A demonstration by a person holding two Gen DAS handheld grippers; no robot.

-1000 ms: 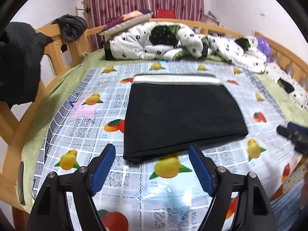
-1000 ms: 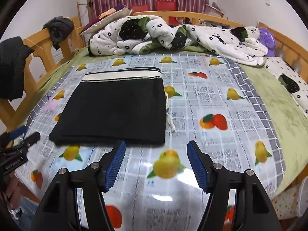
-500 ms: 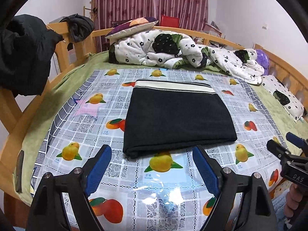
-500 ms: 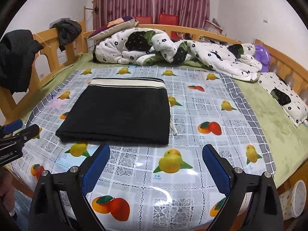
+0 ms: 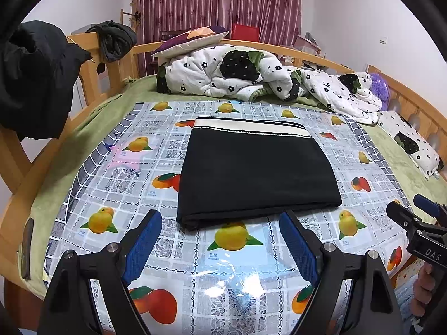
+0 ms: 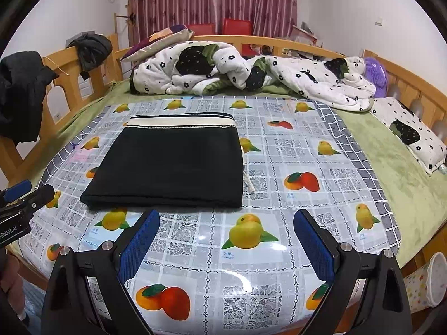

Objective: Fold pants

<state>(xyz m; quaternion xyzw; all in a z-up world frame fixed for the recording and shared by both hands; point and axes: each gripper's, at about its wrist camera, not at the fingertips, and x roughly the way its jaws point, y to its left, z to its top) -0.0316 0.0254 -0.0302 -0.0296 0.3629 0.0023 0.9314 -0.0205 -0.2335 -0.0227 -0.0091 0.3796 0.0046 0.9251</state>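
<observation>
Bedroom with maroon curtains (image 5: 218,8), wooden bed frame (image 5: 117,61) around a green sheet, and a glossy fruit-print cloth (image 5: 134,173) spread over the near half.

Left wrist view: folded black pants (image 5: 257,173) flat on the fruit-print cloth, cream waistband (image 5: 251,125) at the far edge, folded edge nearest. Left hand-held gripper (image 5: 220,240) released, blue pads (image 5: 142,243) spread wide, just short of the pants' near edge and apart from it, centred slightly right of the near left corner. Right hand-held gripper (image 5: 419,220) at the right edge, near the pants' right near corner, not touching; "DAS" readable on its body; state there impossible to tell. "mango" printed under the yellow fruit between the pads, with small characters above it.

Right wrist view: same pants (image 6: 173,162) far and left of the right hand-held gripper (image 6: 226,240), released, pads wide, clear of the fabric. White drawstring (image 6: 248,181) poking out at the pants' right edge. Left hand-held gripper (image 6: 25,195) at the left edge, near the left near corner; "Robot.AI" partly readable. "mango" again under the fruit between the pads. Rumpled floral quilt (image 6: 251,72) and dark jackets (image 6: 22,89) on the frame beyond.
</observation>
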